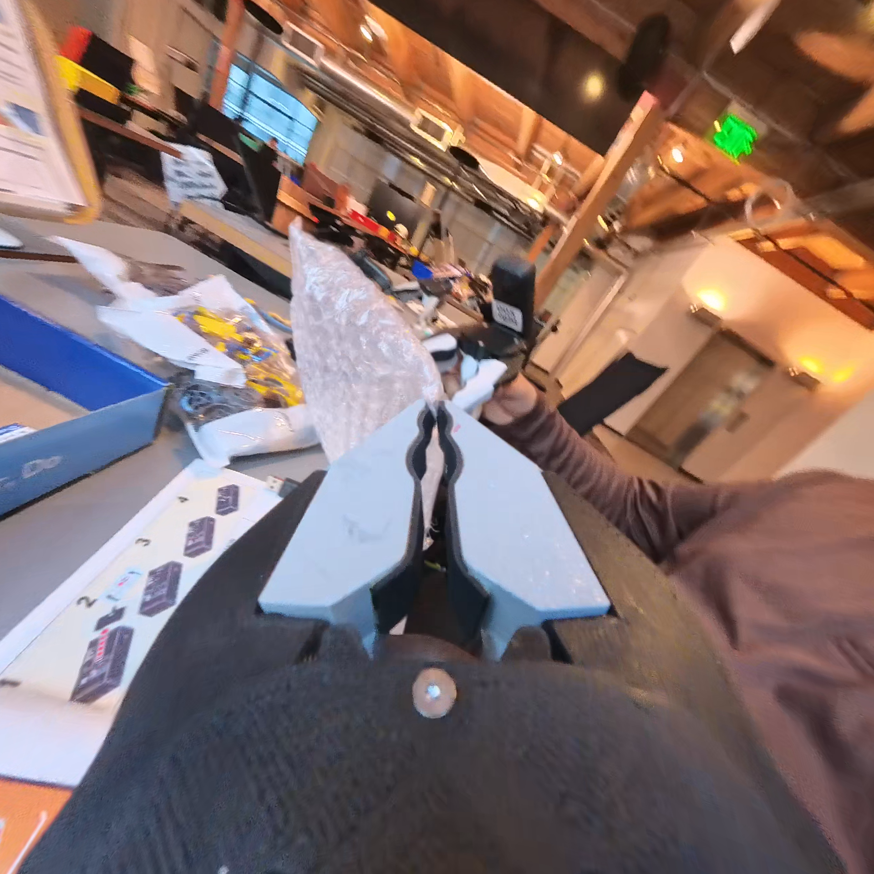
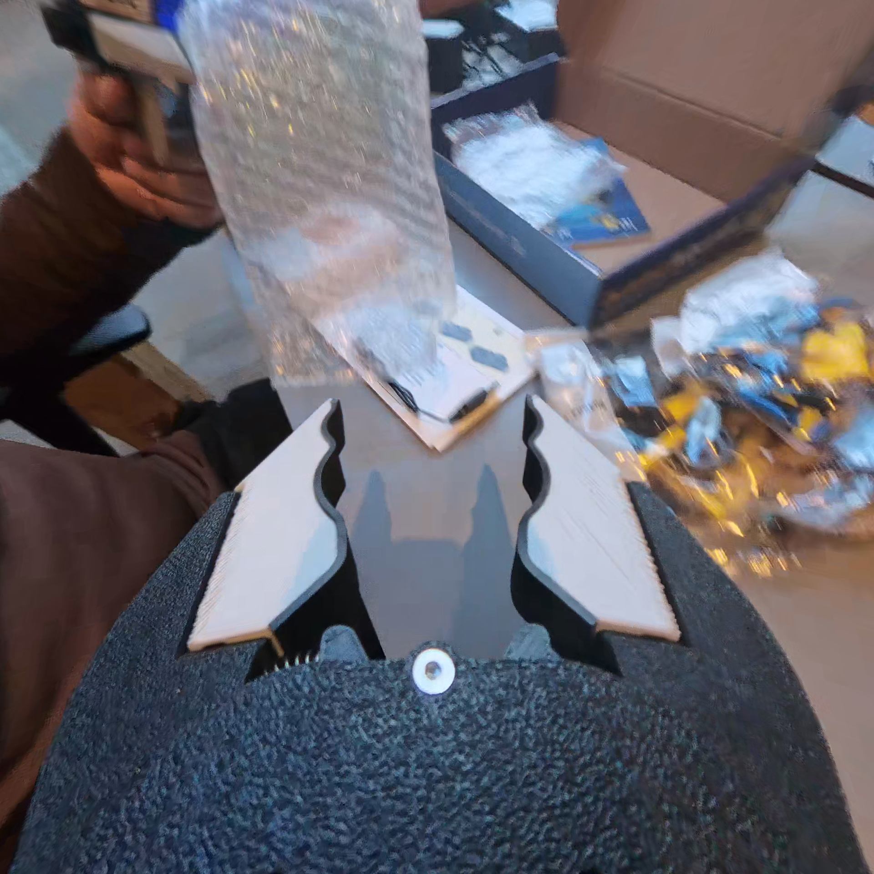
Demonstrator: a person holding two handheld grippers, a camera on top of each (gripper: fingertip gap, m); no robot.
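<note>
My left gripper (image 1: pixel 436 410) is shut on the edge of a clear bubble-wrap bag (image 1: pixel 350 350) and holds it up above the grey table (image 1: pixel 56 534). The same bag (image 2: pixel 317 189) hangs in the right wrist view, with the hand that holds the left gripper (image 2: pixel 137 156) beside it. My right gripper (image 2: pixel 431 416) is open and empty, low over the table (image 2: pixel 425 520), just below and right of the bag's lower end. The right gripper (image 1: pixel 477 373) also shows beyond the bag in the left wrist view, held by a hand in a brown sleeve.
A white instruction sheet (image 2: pixel 473 373) with pictures lies ahead of the right gripper. A pile of clear bags with yellow and blue parts (image 2: pixel 738 416) lies to its right. An open dark blue box (image 2: pixel 558 255) and a large cardboard box (image 2: pixel 709 85) stand behind. Across from one pair of fingers to the other is roughly 20 centimetres.
</note>
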